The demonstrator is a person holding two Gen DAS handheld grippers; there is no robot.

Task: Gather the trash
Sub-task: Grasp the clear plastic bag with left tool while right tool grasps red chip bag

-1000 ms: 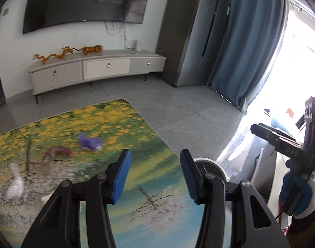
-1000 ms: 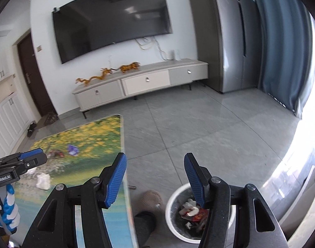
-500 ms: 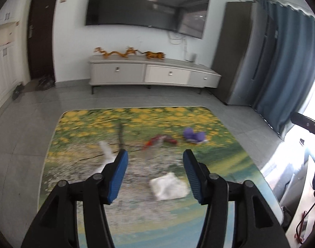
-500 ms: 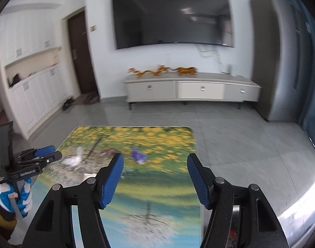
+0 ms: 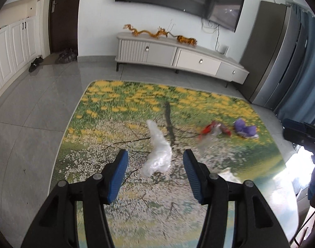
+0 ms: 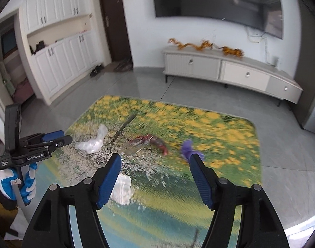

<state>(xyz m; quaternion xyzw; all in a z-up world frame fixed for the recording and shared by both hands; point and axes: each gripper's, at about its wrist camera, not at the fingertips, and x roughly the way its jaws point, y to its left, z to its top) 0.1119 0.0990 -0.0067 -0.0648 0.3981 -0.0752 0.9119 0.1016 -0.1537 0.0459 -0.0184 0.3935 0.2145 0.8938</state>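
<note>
1. Hovering above the bench, spread wide and empty: left tongs (image 5: 155,154), having just been opening. Framed between the blue pads at lower centre of the left wrist view, a clear plastic bag (image 5: 158,150), lying flat and untouched. Probably lined up as the next pick.
2. Likewise wide and holding nothing, also just been opening: right tongs (image 6: 155,156). Seemingly aimed at the middle of the scatter, with a red wrapper (image 6: 153,141) just above the gap and a purple wrapper (image 6: 187,146) beside the right-hand pad.
3. Half hidden behind the left-hand pad in the right wrist view: a white tissue (image 6: 122,188), nearest of the litter.
4. Strewn loose over the flower-printed bench (image 5: 116,103), all four bits of trash. Mostly apart from one another, so likely one target per tongs.
5. Gripping the left tool at lower left of the right wrist view: a gloved hand (image 6: 17,181), tilting it down towards the bag, presumably for a pinch from above.
6. No bin visible in either view.
</note>
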